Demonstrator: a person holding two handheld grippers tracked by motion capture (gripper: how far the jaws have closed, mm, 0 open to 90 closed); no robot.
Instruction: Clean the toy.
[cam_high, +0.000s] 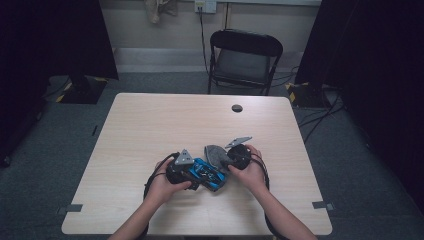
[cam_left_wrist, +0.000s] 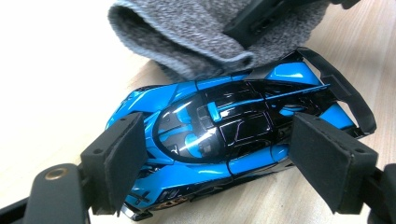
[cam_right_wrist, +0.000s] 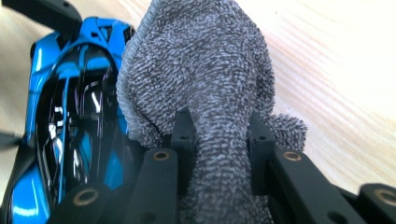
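Observation:
A blue and black toy sports car (cam_high: 209, 175) lies on the wooden table (cam_high: 150, 130) near its front edge. My left gripper (cam_high: 200, 175) has a pad against each side of the car (cam_left_wrist: 224, 135); its pads (cam_left_wrist: 116, 163) touch the bodywork. My right gripper (cam_high: 226, 162) is shut on a bunched grey knitted cloth (cam_high: 215, 152), just right of the car. In the right gripper view the cloth (cam_right_wrist: 201, 70) bulges out between the jaws and rests against the car's roof (cam_right_wrist: 70, 116). The cloth (cam_left_wrist: 187, 37) overlaps the car's far side in the left gripper view.
A black folding chair (cam_high: 245, 57) stands behind the table's far edge. A dark round cable hole (cam_high: 237, 108) sits in the tabletop at the far right. Dark curtains hang at both sides, and cables lie on the floor at the right.

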